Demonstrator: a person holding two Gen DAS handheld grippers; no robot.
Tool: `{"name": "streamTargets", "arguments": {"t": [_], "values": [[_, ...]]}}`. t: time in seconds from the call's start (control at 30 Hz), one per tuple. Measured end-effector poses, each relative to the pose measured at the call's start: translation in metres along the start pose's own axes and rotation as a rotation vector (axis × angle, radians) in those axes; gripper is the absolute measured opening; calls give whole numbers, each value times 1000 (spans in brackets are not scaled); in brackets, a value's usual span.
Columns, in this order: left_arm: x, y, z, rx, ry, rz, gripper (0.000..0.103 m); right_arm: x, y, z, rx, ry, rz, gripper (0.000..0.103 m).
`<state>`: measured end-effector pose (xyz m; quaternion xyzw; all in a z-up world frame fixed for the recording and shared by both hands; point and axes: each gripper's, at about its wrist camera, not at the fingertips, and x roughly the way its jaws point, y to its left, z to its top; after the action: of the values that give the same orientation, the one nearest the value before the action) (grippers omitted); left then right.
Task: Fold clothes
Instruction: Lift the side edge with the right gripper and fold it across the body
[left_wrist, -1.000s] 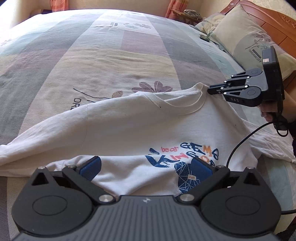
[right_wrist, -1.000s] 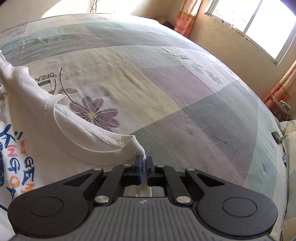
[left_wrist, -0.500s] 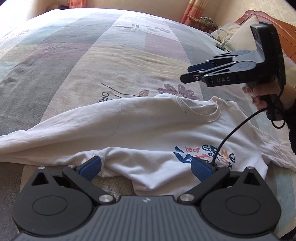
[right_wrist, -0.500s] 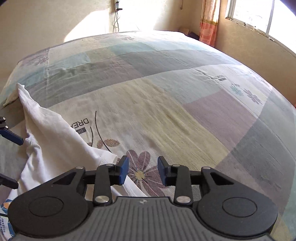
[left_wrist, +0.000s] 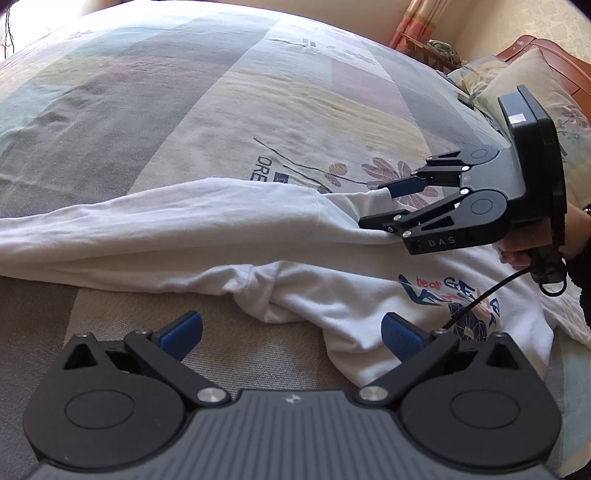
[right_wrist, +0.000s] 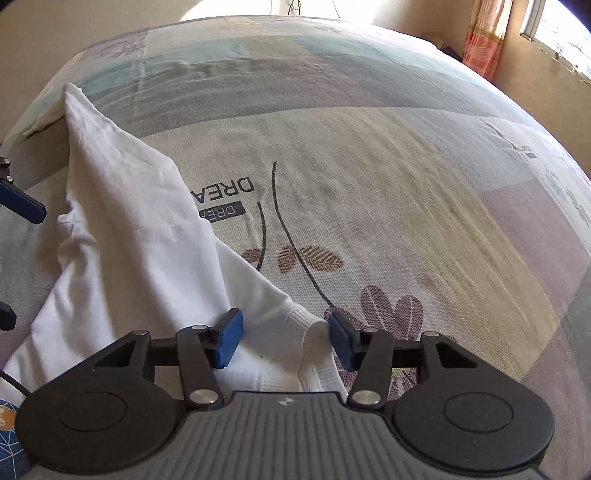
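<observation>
Now white shirt (left_wrist: 207, 229) lies rumpled along bed's (left_wrist: 184, 110) near edge. Right gripper (right_wrist: 284, 341) fingers just spreading, released, collar between them untouched. Left gripper (left_wrist: 291, 334) fingers released wide over shirt's hem.

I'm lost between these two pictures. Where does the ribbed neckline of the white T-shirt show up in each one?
Left wrist view: the collar peeks out right of centre, at the right gripper tips.
Right wrist view: the collar sits bottom centre, loose between the open right gripper pads.
Shared landmark: the purple flower print on the bedspread beside the collar.
</observation>
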<state>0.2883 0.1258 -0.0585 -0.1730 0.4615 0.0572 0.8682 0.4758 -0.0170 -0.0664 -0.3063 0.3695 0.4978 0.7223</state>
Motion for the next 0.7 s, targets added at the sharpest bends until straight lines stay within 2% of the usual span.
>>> {"name": "streamTargets", "arguments": {"t": [0.1, 0.13, 0.17, 0.23, 0.43, 0.57, 0.6, 0.67, 0.7], "values": [[0, 2, -1, -4, 1, -7, 102, -4, 5, -3, 4, 6, 13, 55], [1, 2, -2, -6, 1, -7, 102, -6, 7, -3, -6, 8, 20, 47], [0, 3, -2, -9, -1, -6, 102, -7, 9, -2, -19, 10, 23, 34], [-1, 5, -2, -17, -8, -6, 102, -10, 14, 2, -70, -1, -14, 14], [-7, 7, -1, -23, -29, -1, 102, -19, -8, 26, -21, -122, -160, 11], [-9, 9, 0, -38, -44, -3, 102, -6, -21, 41, -25, -154, -282, 7], [-10, 10, 0, -44, -48, -5, 102, 0, -25, 41, -3, -145, -289, 7], [-11, 14, -1, -56, -54, -9, 102, 15, -35, 38, 69, -71, -253, 9], [-11, 17, -1, -67, -58, -8, 102, 15, -36, 35, 85, -75, -241, 9]]}}
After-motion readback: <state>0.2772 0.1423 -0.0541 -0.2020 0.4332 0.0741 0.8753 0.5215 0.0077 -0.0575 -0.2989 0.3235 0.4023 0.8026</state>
